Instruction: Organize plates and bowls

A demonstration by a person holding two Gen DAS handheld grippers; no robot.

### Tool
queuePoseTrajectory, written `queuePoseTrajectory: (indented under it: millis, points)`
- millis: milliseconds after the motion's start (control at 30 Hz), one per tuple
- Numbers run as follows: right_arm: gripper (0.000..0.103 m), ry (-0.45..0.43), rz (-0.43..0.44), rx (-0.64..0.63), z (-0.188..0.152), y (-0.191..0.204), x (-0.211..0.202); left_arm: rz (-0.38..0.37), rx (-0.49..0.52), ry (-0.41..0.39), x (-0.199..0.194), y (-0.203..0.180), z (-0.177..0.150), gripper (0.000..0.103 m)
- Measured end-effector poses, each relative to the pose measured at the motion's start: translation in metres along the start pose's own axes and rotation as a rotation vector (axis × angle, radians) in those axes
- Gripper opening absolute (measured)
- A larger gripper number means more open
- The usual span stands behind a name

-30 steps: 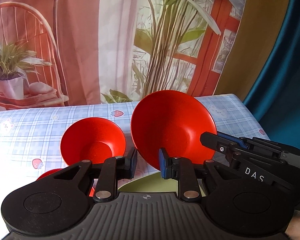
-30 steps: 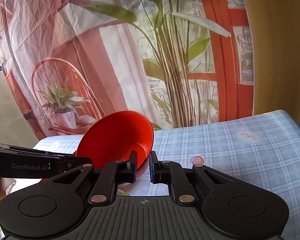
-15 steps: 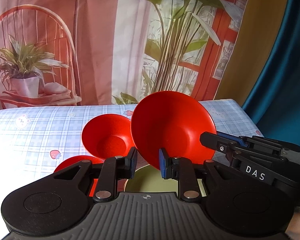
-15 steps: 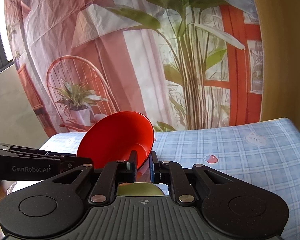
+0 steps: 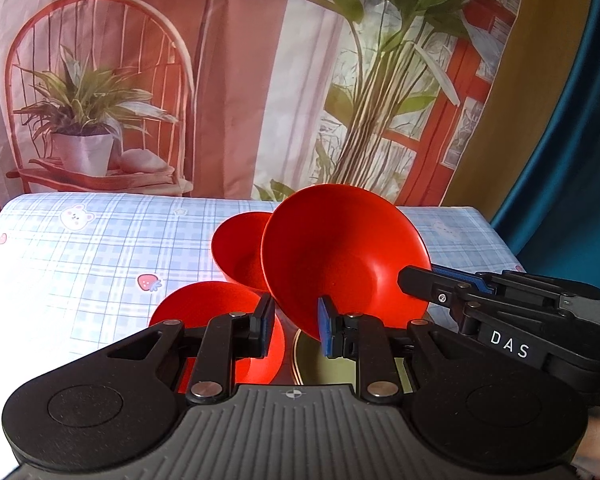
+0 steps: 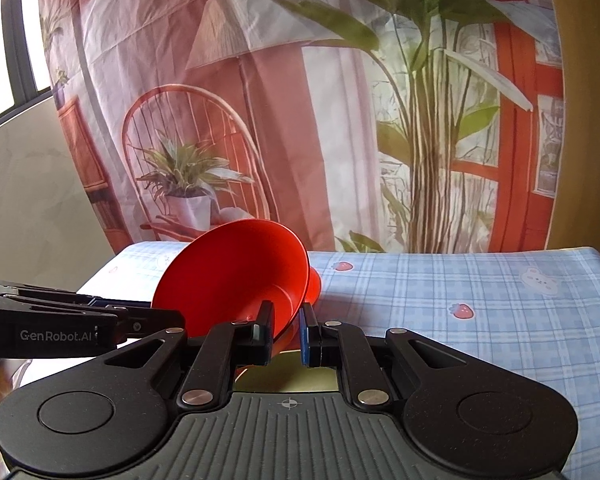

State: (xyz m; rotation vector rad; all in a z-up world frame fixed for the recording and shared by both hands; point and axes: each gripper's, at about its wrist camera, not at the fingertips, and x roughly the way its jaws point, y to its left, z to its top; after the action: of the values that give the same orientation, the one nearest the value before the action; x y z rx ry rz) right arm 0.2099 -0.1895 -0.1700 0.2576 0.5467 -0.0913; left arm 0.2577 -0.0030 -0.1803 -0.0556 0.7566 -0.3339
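Observation:
A large red bowl (image 5: 340, 256) is held tilted above the table. My right gripper (image 6: 286, 334) is shut on its rim (image 6: 236, 276); it shows from the side in the left wrist view (image 5: 440, 284). My left gripper (image 5: 294, 330) is open with the bowl's lower edge between its fingers, not clamped. Two smaller red bowls stand on the table: one behind (image 5: 240, 252), one at front left (image 5: 216, 308). A green plate (image 5: 332, 368) lies under the held bowl, mostly hidden; it also shows in the right wrist view (image 6: 284, 374).
The table (image 6: 460, 320) has a blue checked cloth with bears and strawberries. A printed backdrop hangs behind it. A teal curtain (image 5: 572, 160) hangs at the right. The left gripper's body (image 6: 60, 328) reaches in at the left of the right wrist view.
Both grippers have moved with the large bowl relative to the table. The two small bowls and the green plate now sit closer under the held bowl. The grip has not changed.

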Motion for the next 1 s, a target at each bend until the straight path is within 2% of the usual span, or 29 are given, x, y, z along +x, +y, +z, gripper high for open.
queuePoseTrajectory:
  millis: [400,1000]
  points:
    - [0.012,0.044,0.023,-0.048,-0.005,0.035,0.023,0.008,-0.055,-0.004,-0.006,0.034,-0.011,0.025]
    - [0.012,0.128,0.045,-0.061,-0.020,0.055,0.070,0.046,-0.096,0.043,0.012,0.067,-0.026,0.025]
